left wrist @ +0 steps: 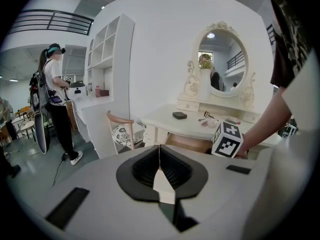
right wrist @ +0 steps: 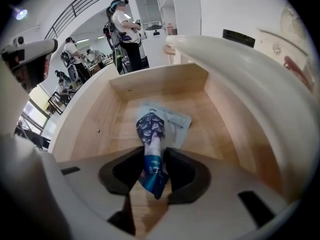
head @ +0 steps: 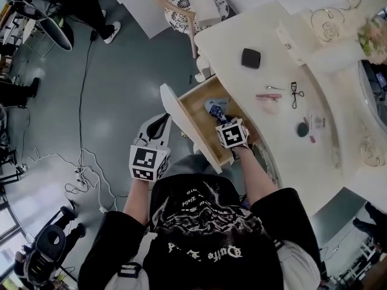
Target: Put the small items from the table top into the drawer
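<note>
The right gripper (right wrist: 152, 170) reaches steeply down into the open, wood-lined drawer (right wrist: 160, 81) at the centre of the head view. Its jaws are partly apart around a narrow blue patterned sachet (right wrist: 149, 134), and the pads seem barely to pinch it. The sachet's far end rests on a pale flat packet (right wrist: 178, 121) on the drawer floor. The left gripper (left wrist: 159, 160), at the lower left, has its jaws closed together on nothing. If the right gripper lifts while the foil clings to a pad, the sachet could be dragged back out. The black square case (head: 251, 57) and other bits remain on the cream dressing table (head: 284, 41).
</note>
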Demonstrator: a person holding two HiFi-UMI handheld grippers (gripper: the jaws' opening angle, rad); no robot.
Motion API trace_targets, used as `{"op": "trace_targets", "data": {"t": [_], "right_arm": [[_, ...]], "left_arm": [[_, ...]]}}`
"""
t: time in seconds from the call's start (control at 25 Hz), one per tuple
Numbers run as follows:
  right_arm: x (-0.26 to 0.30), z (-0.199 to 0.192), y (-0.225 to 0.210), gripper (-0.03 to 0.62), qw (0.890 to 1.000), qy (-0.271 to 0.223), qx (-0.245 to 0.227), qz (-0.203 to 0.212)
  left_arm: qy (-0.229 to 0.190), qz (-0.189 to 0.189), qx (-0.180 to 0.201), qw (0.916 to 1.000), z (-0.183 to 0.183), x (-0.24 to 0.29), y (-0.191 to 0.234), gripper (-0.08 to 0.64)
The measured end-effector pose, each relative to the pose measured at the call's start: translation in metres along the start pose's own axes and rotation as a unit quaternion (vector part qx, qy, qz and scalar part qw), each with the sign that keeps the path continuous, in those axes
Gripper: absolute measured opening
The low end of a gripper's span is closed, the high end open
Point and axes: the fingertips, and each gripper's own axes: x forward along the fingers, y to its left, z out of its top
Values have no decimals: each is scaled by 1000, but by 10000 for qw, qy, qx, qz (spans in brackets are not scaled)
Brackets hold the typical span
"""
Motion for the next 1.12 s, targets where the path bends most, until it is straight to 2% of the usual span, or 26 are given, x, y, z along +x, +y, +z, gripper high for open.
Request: {"op": "trace_targets", "data": {"t": [0.36,0.84,1.12], "right_arm": [[8,-7,11,270,9988,8,346,342],[-25,4,21,311,9964,-399,346,660],[-68,9,25,311,9898,-990,684,764]], "left_arm": [[16,-20,-50,10000,-7,-2,0,17],[-95,-169,-18,9998,1,6,-16,17],[-166,-390,46,9991,9,12,-41,17]]}}
